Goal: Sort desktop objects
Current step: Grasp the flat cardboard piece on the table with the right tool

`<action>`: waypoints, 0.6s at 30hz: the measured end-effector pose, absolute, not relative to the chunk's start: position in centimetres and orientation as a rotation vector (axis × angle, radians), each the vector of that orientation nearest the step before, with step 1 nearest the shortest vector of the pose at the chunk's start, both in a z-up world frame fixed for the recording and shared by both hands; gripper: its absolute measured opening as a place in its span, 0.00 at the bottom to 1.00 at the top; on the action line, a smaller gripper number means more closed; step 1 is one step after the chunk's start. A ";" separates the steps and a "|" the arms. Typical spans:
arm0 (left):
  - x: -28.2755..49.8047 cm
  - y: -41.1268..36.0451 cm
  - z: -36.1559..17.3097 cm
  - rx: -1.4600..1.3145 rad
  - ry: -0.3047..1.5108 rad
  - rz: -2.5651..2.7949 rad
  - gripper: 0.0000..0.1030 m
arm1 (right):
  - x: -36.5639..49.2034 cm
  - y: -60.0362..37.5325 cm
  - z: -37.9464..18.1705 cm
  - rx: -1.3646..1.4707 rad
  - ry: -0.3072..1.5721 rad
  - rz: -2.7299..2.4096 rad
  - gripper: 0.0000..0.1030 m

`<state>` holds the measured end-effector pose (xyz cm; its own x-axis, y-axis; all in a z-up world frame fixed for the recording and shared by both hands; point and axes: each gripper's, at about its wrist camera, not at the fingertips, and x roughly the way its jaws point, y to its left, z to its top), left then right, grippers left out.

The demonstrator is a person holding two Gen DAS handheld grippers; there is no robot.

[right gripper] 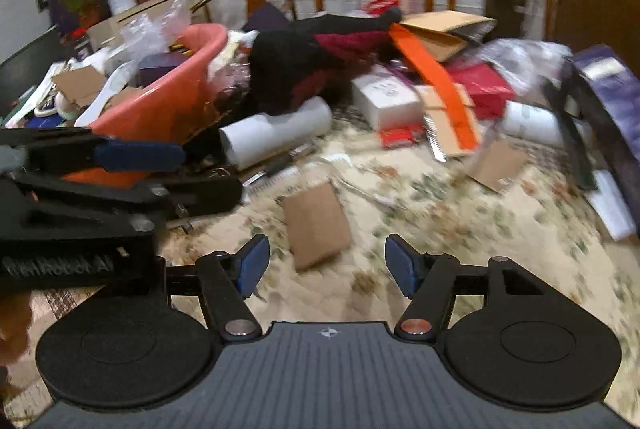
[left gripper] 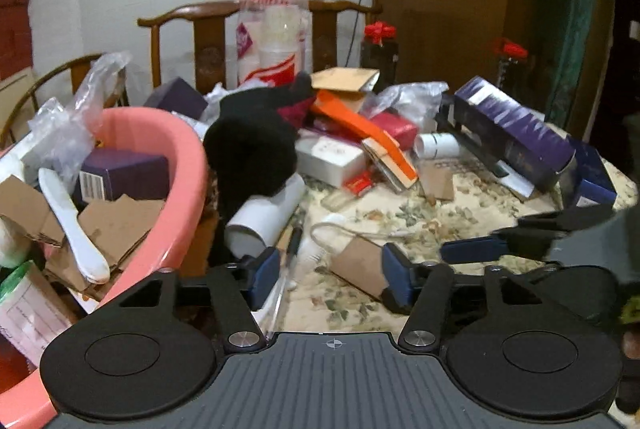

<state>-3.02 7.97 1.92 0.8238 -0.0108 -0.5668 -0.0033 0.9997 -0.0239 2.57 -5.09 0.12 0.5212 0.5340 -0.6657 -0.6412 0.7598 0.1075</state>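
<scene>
A brown cardboard piece (left gripper: 358, 265) (right gripper: 316, 225) lies flat on the flowered tablecloth (right gripper: 460, 229). My left gripper (left gripper: 332, 275) is open just above it, with the piece by the right finger. My right gripper (right gripper: 326, 263) is open and empty, just short of the same piece. A pink basin (left gripper: 176, 197) (right gripper: 172, 101) at the left holds cardboard scraps, a purple box (left gripper: 120, 175) and a white plastic paddle (left gripper: 74, 225). A white tube (left gripper: 266, 219) (right gripper: 276, 135) lies beside the basin under black cloth (left gripper: 252, 145). A pen (left gripper: 295, 241) lies near the left fingers.
The back of the table is piled with a white box (left gripper: 332, 157), a red box (left gripper: 394, 127), an orange strap (left gripper: 360, 127), plastic bags and a long purple box (left gripper: 516, 133) at the right. Wooden chairs (left gripper: 188, 17) stand behind. The right gripper shows at the left wrist view's right edge (left gripper: 480, 249).
</scene>
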 end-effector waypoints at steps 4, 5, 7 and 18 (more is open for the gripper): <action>-3.5 8.5 2.3 -0.046 0.567 -0.064 0.70 | 2.9 -2.4 -0.9 -0.248 0.725 0.740 0.66; -3.6 8.5 2.4 -0.041 0.556 -0.070 0.70 | 3.0 -1.9 -1.1 -0.259 0.726 0.747 0.63; -3.9 8.5 2.5 -0.040 0.542 -0.089 0.73 | 3.2 -1.1 -1.6 -0.279 0.741 0.736 0.44; -2.4 6.9 1.8 -0.025 0.570 -0.042 0.86 | 3.6 -10.9 -1.3 0.015 0.773 0.611 0.37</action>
